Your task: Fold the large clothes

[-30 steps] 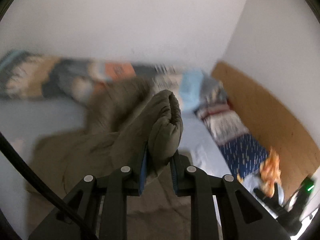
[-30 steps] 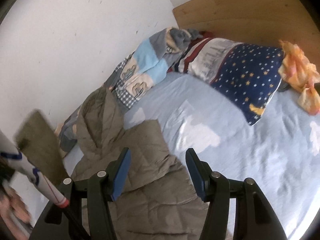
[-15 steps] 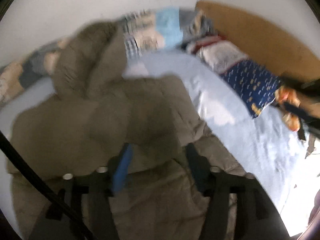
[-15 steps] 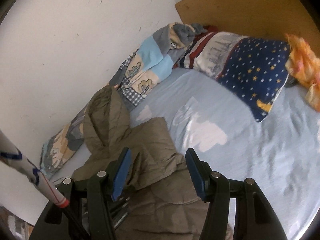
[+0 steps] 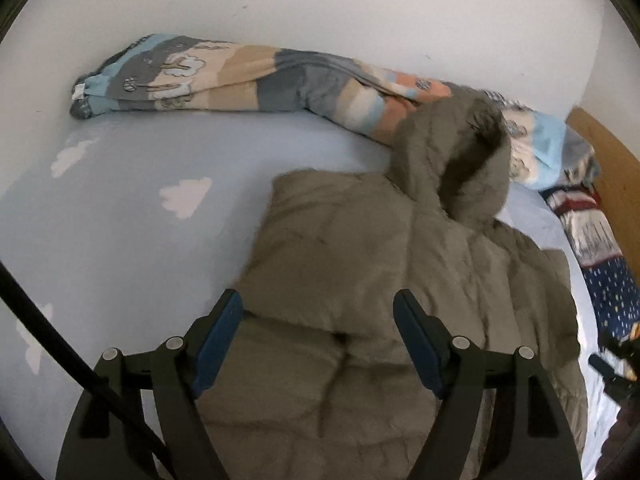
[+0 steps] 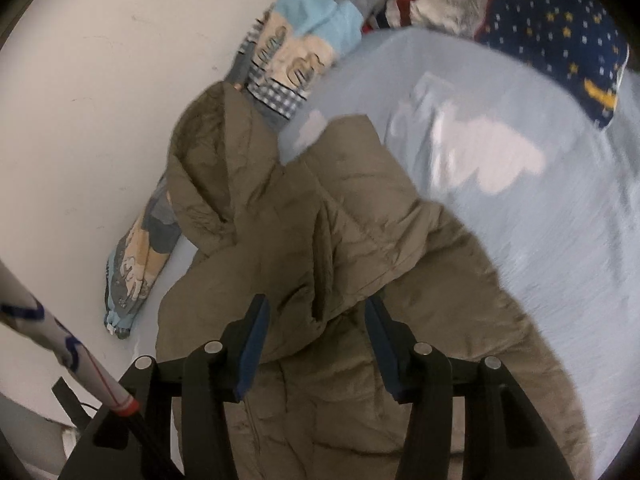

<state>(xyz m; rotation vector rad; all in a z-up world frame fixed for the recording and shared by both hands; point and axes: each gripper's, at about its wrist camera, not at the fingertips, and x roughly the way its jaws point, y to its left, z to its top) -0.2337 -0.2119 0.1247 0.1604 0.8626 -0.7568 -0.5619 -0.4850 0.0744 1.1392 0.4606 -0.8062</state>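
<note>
A large olive-brown padded jacket lies on the light blue bed sheet, both sleeves folded across its body. Its hood rests against the rolled blanket by the wall. My left gripper is open and empty, jaws wide apart just above the folded sleeve. In the right wrist view the jacket fills the middle. My right gripper is open and empty, its jaws either side of a sleeve end without closing on it.
A rolled patterned blanket lies along the white wall. Pillows, one navy with stars, sit at the wooden headboard. The sheet with white cloud prints stretches to the right of the jacket. A white pole crosses the right view's lower left.
My left gripper let go of the sleeve it held raised a second ago; the sleeve now lies across the jacket. Both grippers moved down closer to the jacket.
</note>
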